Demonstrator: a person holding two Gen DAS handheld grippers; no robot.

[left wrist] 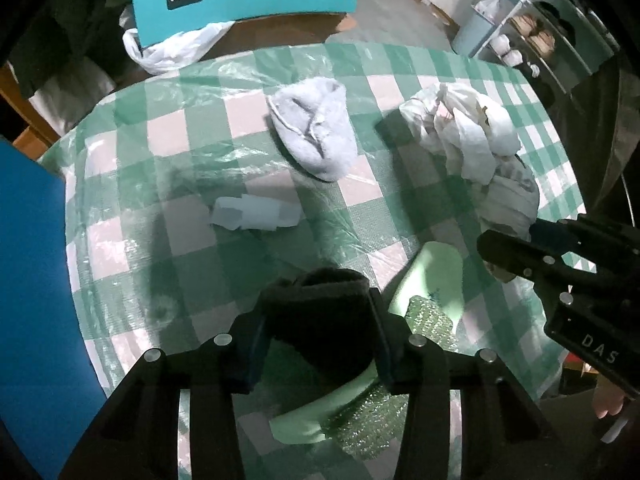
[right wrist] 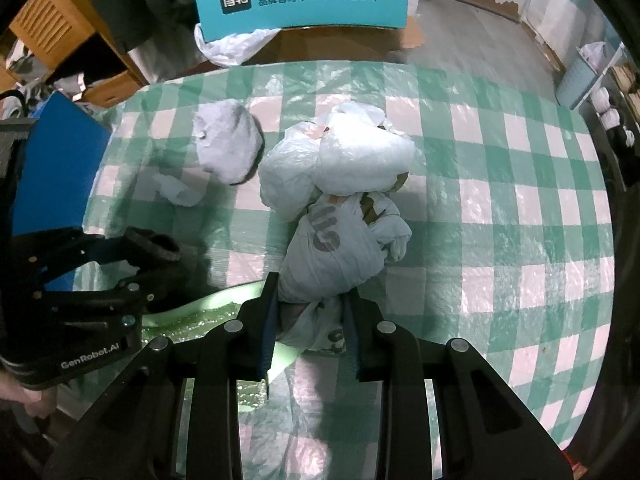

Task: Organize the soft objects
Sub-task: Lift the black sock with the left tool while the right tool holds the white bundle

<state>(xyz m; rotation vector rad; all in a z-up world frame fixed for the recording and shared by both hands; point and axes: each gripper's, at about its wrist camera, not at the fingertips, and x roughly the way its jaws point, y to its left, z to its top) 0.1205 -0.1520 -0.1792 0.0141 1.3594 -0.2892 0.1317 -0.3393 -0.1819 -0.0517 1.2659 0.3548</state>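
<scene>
A: Left gripper (left wrist: 318,330)?
B: Clamped on a black sock (left wrist: 320,316) (dark fabric fills the jaws), above the green mailer (left wrist: 434,280).
A: Right gripper (right wrist: 310,330)?
B: Pinching the white bag bundle (right wrist: 332,200), which trails onto the checkered tablecloth (right wrist: 500,200). Grey sock (right wrist: 228,144) lies just left of it.

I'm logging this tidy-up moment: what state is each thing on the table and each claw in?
Left claw: closed on the black sock.
Black sock: gripped, above the green sheet.
Right claw: shut on the white bag.
White bag: knotted, bunched, pinched at its near end.
Grey sock: crumpled, loose.
Tissue: crumpled, loose.
Green sheet: lying flat.
</scene>
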